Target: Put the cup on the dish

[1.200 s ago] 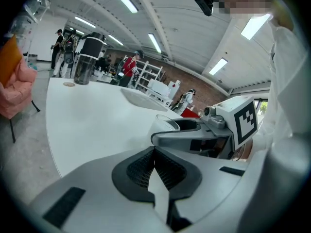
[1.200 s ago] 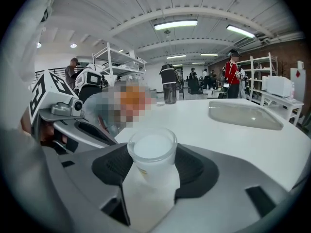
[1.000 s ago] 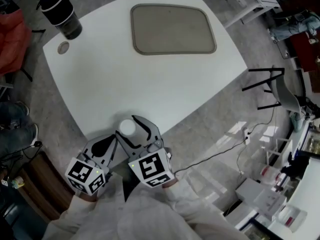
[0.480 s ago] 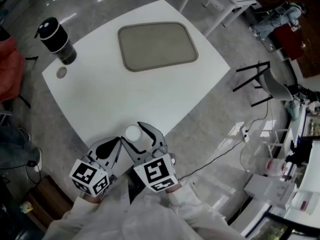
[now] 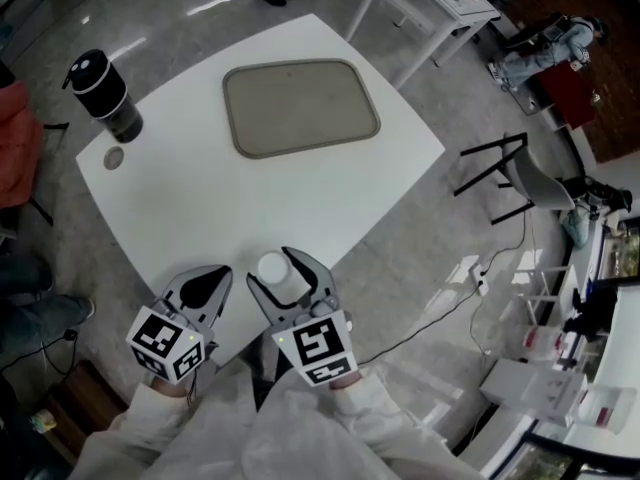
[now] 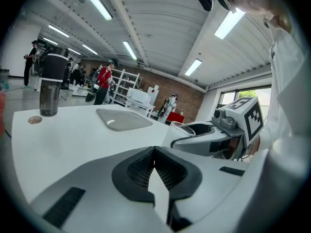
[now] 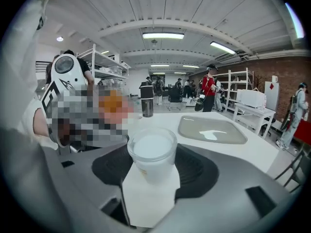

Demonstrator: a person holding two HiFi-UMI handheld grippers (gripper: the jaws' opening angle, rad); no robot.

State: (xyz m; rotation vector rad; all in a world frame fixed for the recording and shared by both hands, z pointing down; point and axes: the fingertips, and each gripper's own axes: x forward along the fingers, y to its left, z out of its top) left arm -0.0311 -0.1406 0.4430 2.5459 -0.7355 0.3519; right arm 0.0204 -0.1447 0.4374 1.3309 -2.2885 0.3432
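A translucent white cup (image 5: 272, 266) sits between the jaws of my right gripper (image 5: 284, 272), which is shut on it above the near edge of the white table (image 5: 250, 193). The right gripper view shows the upright cup (image 7: 151, 152) pressed between the dark pads (image 7: 197, 165). The dish, a grey-beige tray (image 5: 298, 106), lies at the table's far side, well away from the cup. My left gripper (image 5: 207, 286) hangs just left of the right one, shut with nothing in it. In the left gripper view its pads (image 6: 146, 166) meet, and the cup (image 6: 181, 130) shows to the right.
A black tumbler (image 5: 104, 96) stands at the table's far left corner with a small round disc (image 5: 113, 157) beside it. A black-framed chair (image 5: 512, 173) stands right of the table. A cable (image 5: 440, 303) runs over the floor at the right.
The head view has drifted, so the table sits a little farther left and up. The right gripper keeps hold of the cup. The left gripper has moved slightly left, away from the right one.
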